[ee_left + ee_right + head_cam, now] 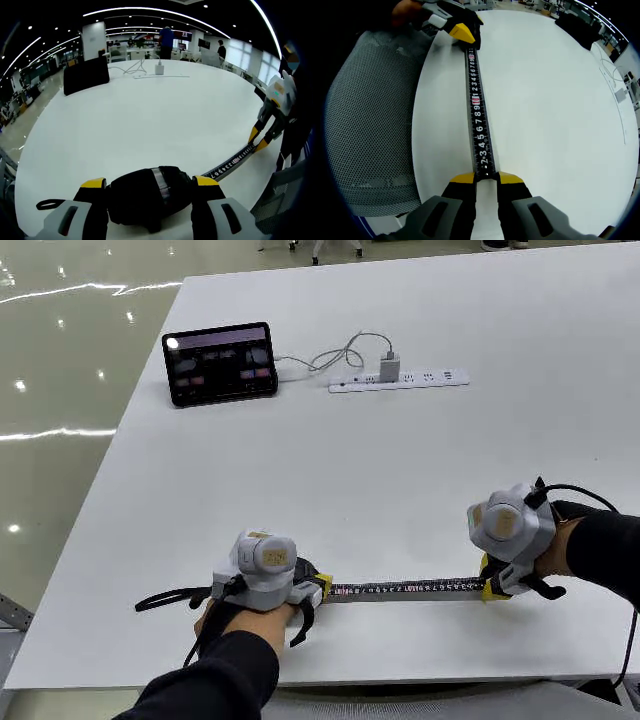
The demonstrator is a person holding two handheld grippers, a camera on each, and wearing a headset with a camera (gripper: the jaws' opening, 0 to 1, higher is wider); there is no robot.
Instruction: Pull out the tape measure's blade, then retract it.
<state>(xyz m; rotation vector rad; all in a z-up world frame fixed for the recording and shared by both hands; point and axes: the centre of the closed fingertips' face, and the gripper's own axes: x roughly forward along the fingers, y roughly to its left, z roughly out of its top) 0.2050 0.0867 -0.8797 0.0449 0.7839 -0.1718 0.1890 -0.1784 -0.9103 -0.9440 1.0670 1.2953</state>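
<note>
A black tape measure case point(150, 197) sits clamped between the yellow-tipped jaws of my left gripper point(300, 590) near the table's front edge. Its black blade point(405, 588) with white numbers lies pulled out flat along the table toward the right. My right gripper point(492, 588) is shut on the blade's end point(485, 172); in the right gripper view the blade point(476, 105) runs away to the left gripper point(462, 31). A black wrist strap point(165, 598) trails left from the case.
A dark tablet point(220, 362) stands at the table's far left, with a white power strip point(400, 380), charger and cable beside it. The white table point(400, 470) is bare between. A grey mesh chair point(370, 115) sits by the front edge.
</note>
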